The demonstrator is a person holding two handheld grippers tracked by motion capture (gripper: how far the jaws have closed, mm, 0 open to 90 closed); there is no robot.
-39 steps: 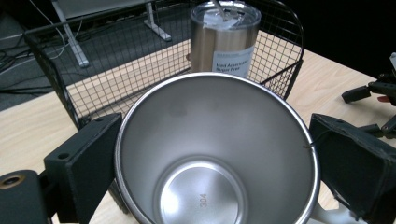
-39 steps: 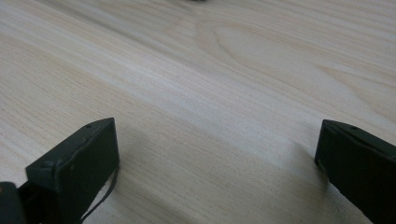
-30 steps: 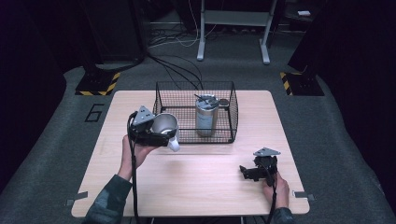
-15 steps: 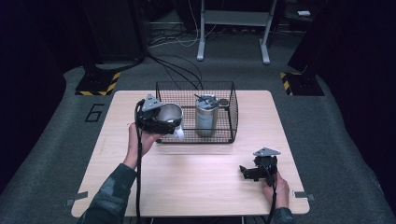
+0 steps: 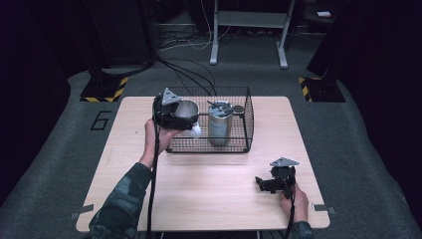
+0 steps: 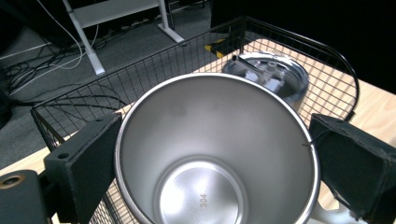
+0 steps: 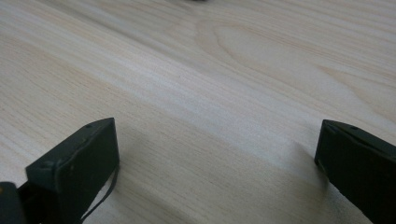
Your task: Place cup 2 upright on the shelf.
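**Steel cup held at the wire basket**

The left gripper (image 5: 185, 121) clamps an open stainless steel cup (image 6: 217, 154) above the wire basket's (image 5: 247, 117) left edge, beside the lidded tumbler (image 5: 219, 122) inside. The right gripper (image 5: 260, 183), jaws spread, rests well apart from the basket.

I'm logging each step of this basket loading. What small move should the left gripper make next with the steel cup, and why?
Probably carry the steel cup a little farther over the wire basket and lower it into the free space beside the lidded tumbler. The left gripper grips the cup upright, held above the basket's left wall rather than set down, while the right gripper rests open on the table.
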